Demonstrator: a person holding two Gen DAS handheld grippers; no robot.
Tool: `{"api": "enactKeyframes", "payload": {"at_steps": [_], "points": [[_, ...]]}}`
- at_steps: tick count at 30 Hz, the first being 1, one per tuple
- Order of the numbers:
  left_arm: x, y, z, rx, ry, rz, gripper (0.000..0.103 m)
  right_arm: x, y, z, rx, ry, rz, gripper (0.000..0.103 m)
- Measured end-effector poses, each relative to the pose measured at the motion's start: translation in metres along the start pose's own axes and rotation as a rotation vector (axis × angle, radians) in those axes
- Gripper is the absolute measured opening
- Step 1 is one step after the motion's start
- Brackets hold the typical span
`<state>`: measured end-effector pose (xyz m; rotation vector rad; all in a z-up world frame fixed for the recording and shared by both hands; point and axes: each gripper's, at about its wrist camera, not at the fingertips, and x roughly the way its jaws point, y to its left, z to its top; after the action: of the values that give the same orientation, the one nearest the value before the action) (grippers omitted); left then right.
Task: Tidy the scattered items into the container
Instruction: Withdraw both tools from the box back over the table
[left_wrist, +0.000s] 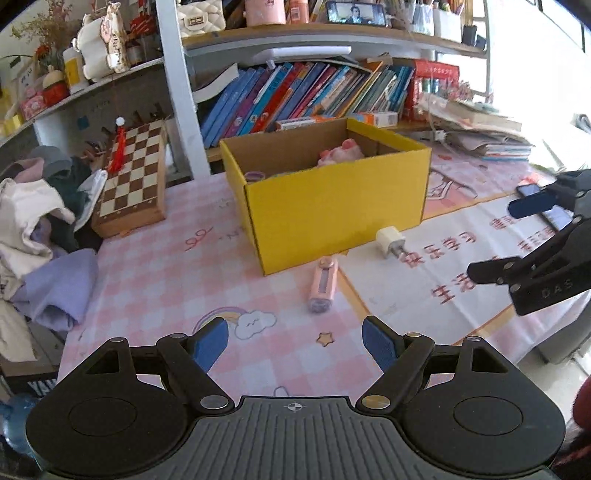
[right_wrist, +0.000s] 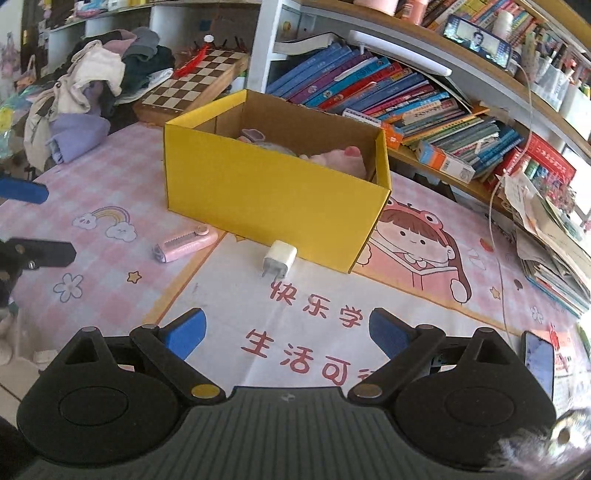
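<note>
Both empty: left gripper (left_wrist: 294, 343) spread wide, right gripper (right_wrist: 286, 332) likewise. Ahead of left fingers, pink utility knife (left_wrist: 322, 286) flat beside yellow box (left_wrist: 332, 199); white charger plug (right_wrist: 279, 259) beyond right fingers. Probably light, rigid, slick; best pinched across flat sides

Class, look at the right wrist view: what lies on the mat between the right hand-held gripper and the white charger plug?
Nothing lies there. In the right wrist view, only bare printed mat separates the open right hand-held gripper from the white charger plug.
</note>
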<state>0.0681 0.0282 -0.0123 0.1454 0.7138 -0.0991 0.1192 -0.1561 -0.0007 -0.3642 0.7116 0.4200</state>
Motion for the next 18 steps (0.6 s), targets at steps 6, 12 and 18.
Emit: {"api": "enactKeyframes", "payload": {"at_steps": [6, 12, 18], "points": [[0.007, -0.002, -0.004, -0.014, 0.024, -0.004, 0.082, 0.005, 0.002, -0.005, 0.039, 0.026, 0.003, 0.096], [0.013, -0.005, -0.002, -0.012, 0.033, -0.022, 0.082, 0.010, 0.009, -0.009, 0.024, 0.037, -0.001, 0.096], [0.021, -0.005, -0.001, -0.020, 0.045, -0.029, 0.082, 0.015, 0.009, -0.008, 0.004, 0.043, 0.005, 0.096]]}}
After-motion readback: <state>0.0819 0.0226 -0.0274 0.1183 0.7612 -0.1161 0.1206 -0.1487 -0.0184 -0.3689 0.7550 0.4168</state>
